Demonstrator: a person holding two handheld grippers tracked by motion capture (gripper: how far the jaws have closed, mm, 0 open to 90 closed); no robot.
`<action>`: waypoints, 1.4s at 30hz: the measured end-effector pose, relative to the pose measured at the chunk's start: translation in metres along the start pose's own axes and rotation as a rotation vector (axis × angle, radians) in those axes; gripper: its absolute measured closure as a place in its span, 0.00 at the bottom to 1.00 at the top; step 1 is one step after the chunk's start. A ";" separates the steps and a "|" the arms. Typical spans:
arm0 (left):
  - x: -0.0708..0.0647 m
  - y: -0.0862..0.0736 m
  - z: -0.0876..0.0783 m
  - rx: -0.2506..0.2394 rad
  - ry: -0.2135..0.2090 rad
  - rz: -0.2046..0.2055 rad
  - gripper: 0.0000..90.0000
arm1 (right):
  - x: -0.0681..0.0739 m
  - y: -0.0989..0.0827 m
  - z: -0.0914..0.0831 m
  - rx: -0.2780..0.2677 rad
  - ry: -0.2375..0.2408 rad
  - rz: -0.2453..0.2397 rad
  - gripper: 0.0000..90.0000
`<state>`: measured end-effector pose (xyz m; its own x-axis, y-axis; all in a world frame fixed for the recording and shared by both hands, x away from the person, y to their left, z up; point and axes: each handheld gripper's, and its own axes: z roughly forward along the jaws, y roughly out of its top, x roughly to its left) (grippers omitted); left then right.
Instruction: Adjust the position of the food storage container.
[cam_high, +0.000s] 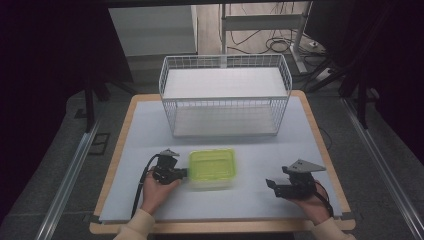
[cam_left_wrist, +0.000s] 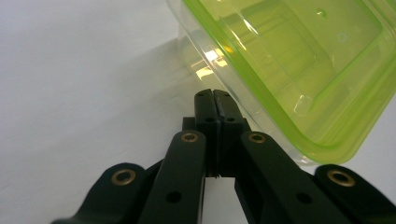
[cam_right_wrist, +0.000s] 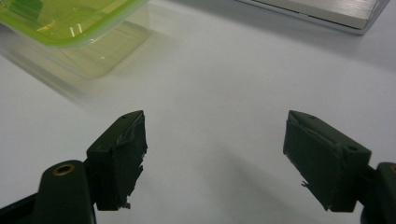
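In the high view, a clear container with a lime-green lid (cam_high: 212, 167) sits on the white-covered table (cam_high: 150, 125), a little below the middle of the frame and in front of a white wire basket (cam_high: 225, 95) that stands in the upper centre. The left claw (cam_high: 183, 172) lies at the container's left edge; in the left gripper view its jaws are pressed flat together with nothing between them, their tips right at the clear wall just under the green lid's rim (cam_left_wrist: 299, 70). The right claw (cam_high: 270, 186) rests in a hand at the lower right, well apart from the container; in the right gripper view its jaws stand wide apart and empty over bare table, the container (cam_right_wrist: 70, 28) in the upper left.
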<state>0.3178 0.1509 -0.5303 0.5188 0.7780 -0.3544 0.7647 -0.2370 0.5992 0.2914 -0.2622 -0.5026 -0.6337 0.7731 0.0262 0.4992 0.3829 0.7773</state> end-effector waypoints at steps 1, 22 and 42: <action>-0.003 0.002 0.003 0.006 -0.001 0.008 1.00 | 0.000 0.000 0.000 0.000 0.002 0.000 0.24; 0.003 -0.007 -0.020 -0.057 0.031 0.007 1.00 | 0.000 0.001 -0.003 -0.037 0.014 -0.014 0.23; -0.008 -0.018 -0.067 -0.184 -0.035 -0.012 0.40 | 0.004 -0.001 -0.001 -0.064 0.071 -0.035 0.21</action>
<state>0.2741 0.1882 -0.4898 0.5256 0.7586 -0.3850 0.6898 -0.1152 0.7148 0.2879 -0.2602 -0.5022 -0.6917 0.7210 0.0413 0.4385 0.3739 0.8173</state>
